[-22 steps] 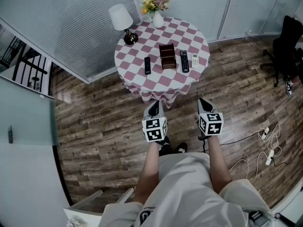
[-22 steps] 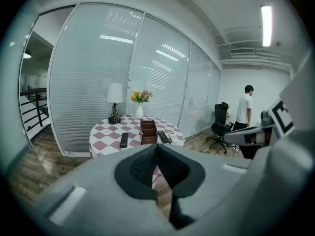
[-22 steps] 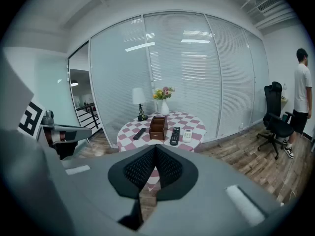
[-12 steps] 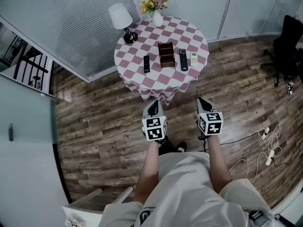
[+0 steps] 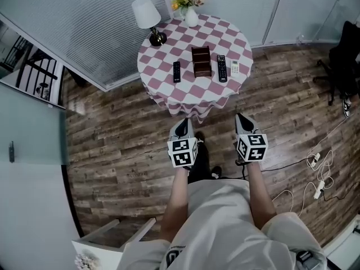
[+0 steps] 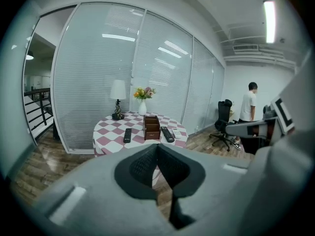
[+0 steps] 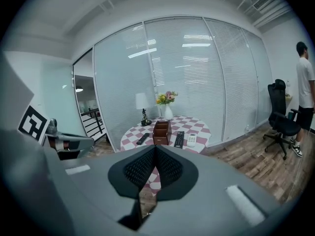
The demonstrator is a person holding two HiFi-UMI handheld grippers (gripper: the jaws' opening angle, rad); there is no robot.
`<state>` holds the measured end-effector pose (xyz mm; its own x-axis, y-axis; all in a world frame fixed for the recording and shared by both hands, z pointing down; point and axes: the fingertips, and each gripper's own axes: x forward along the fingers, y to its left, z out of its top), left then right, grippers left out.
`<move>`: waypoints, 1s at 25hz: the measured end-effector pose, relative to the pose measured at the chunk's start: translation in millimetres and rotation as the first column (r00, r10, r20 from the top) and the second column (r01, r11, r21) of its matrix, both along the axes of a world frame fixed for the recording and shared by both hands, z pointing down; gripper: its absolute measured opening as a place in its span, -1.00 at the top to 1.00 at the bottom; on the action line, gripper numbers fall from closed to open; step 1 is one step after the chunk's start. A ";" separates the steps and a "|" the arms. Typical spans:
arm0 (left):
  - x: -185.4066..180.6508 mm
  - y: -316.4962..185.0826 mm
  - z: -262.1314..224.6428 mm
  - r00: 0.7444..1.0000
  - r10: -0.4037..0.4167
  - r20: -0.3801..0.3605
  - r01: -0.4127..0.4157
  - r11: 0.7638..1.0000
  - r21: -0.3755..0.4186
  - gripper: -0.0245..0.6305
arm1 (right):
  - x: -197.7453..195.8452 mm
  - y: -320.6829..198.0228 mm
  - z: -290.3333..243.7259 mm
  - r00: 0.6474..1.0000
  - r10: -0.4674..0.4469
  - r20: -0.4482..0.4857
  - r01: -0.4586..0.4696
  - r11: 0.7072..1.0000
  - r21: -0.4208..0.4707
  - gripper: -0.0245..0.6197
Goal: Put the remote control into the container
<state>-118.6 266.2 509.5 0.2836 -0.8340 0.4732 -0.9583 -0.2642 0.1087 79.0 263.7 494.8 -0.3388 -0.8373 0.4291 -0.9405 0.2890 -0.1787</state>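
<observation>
Carrying left claw (image 5: 181,129) and right claw (image 5: 244,126) clenched on nothing, low over floor (image 5: 124,134) (likely plain transit, bench (image 5: 169,91) out of reach). Well ahead on bench: remote control (image 5: 176,71) flat just left of container (image 5: 201,61), black remote (image 5: 221,68) and white remote (image 5: 234,67) on its right, none inside.
</observation>
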 end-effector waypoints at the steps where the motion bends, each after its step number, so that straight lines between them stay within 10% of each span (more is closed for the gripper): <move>1: -0.3 -3.5 2.7 1.000 0.007 0.015 -0.007 1.000 -0.002 0.91 | -1.6 -3.5 1.0 1.000 -0.010 -0.002 0.010 1.000 0.006 0.92; 25: -5.1 -161.6 7.8 0.999 0.015 0.035 -0.016 1.000 0.017 0.91 | -12.3 -135.8 15.0 0.993 -0.012 -0.117 0.011 1.000 -0.006 0.92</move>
<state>-123.7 104.6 517.3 0.2803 -0.8376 0.4689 -0.9572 -0.2805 0.0711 66.7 127.9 509.7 -0.2957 -0.8311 0.4710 -0.9516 0.2995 -0.0690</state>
